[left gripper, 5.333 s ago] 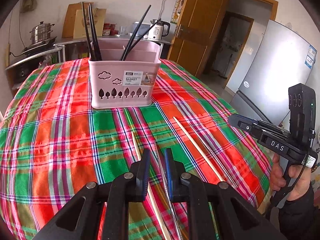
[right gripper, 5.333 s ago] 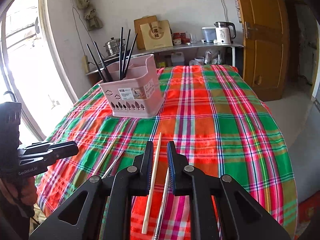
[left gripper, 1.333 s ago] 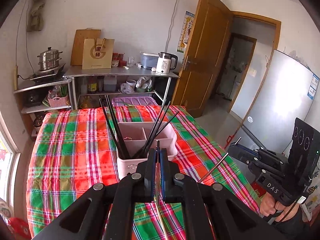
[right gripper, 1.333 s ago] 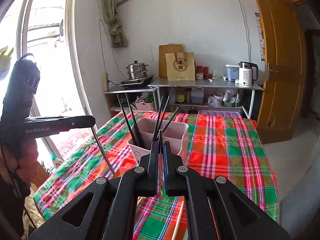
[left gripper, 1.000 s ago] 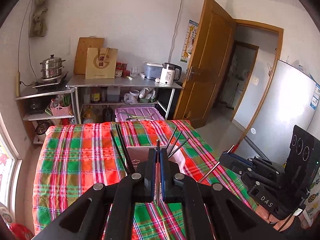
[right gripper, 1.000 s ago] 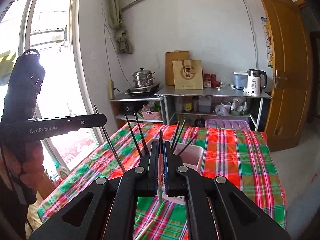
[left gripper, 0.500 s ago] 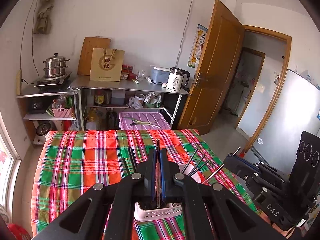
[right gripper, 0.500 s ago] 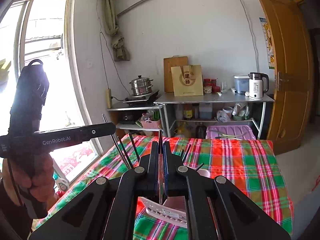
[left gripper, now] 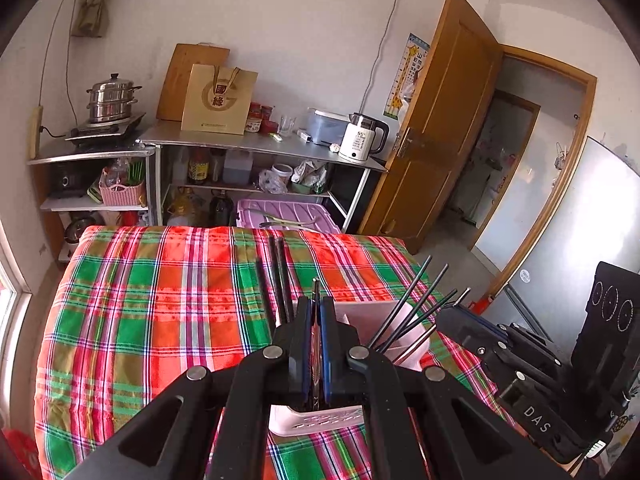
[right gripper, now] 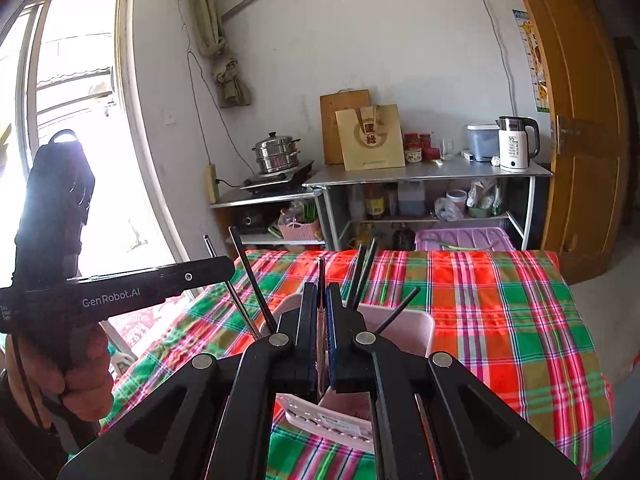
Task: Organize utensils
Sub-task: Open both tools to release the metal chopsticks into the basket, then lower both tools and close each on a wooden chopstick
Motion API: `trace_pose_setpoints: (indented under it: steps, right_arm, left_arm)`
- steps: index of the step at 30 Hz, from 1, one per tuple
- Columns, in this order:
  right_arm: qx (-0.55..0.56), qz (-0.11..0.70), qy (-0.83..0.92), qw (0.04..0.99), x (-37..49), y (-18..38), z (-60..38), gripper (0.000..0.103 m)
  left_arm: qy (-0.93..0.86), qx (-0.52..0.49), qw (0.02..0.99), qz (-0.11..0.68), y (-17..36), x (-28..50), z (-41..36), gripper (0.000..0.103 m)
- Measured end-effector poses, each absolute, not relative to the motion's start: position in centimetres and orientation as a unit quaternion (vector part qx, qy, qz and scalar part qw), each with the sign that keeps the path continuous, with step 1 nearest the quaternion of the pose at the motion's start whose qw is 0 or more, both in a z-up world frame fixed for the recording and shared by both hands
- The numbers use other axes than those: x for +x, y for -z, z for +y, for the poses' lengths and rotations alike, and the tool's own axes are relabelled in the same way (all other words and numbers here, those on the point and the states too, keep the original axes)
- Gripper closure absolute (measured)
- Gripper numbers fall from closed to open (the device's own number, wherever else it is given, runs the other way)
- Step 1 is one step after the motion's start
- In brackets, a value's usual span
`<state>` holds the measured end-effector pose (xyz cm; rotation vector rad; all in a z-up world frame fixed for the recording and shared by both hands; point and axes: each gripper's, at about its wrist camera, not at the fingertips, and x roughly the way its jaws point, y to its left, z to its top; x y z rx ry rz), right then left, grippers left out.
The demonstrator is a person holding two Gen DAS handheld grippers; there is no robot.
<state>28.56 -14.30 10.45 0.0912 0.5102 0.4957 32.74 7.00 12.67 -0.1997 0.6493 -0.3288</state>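
Both chopsticks (left gripper: 315, 300) (right gripper: 321, 280) stand upright, apparently over the basket (left gripper: 412, 344).

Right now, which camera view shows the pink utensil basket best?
Neither is clean. The left wrist view shows the pink utensil basket slightly better: its rim, right compartment with black chopsticks and front lip appear around the left gripper. The right wrist view shows only the basket's far rim and label behind the right gripper.
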Motion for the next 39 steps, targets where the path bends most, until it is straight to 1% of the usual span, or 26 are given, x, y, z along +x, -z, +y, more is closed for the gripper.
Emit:
trace_pose_setpoints:
  steps: [7, 11, 13, 18, 26, 33, 39]
  right_arm:
    - [0.044, 0.276, -0.245, 0.928, 28.6, -8.8, -14.5, 0.099]
    - [0.039, 0.273, -0.24, 0.931, 28.0, -9.2, -15.0, 0.097]
    - [0.04, 0.267, -0.238, 0.933, 27.5, -9.6, -15.4, 0.092]
    - [0.039, 0.248, -0.233, 0.94, 25.7, -11.2, -16.8, 0.091]
    - [0.036, 0.23, -0.235, 0.944, 20.7, -11.9, -19.1, 0.09]
    - [0.026, 0.221, -0.24, 0.945, 16.0, -10.9, -20.7, 0.09]
    - [0.033, 0.239, -0.234, 0.942, 13.6, -9.3, -22.3, 0.09]
  left_arm:
    - [0.153, -0.081, 0.922, 0.346, -10.3, 32.9, 6.5, 0.099]
    - [0.152, -0.076, 0.924, 0.343, -10.4, 32.2, 6.5, 0.099]
    - [0.15, -0.076, 0.927, 0.336, -10.9, 31.6, 6.5, 0.098]
    - [0.148, -0.081, 0.934, 0.314, -12.8, 29.5, 7.0, 0.089]
    - [0.147, -0.076, 0.945, 0.281, -13.6, 23.6, 7.3, 0.088]
    - [0.157, -0.058, 0.946, 0.277, -11.6, 18.3, 5.9, 0.088]
    - [0.166, -0.053, 0.941, 0.288, -8.7, 14.6, 4.6, 0.088]
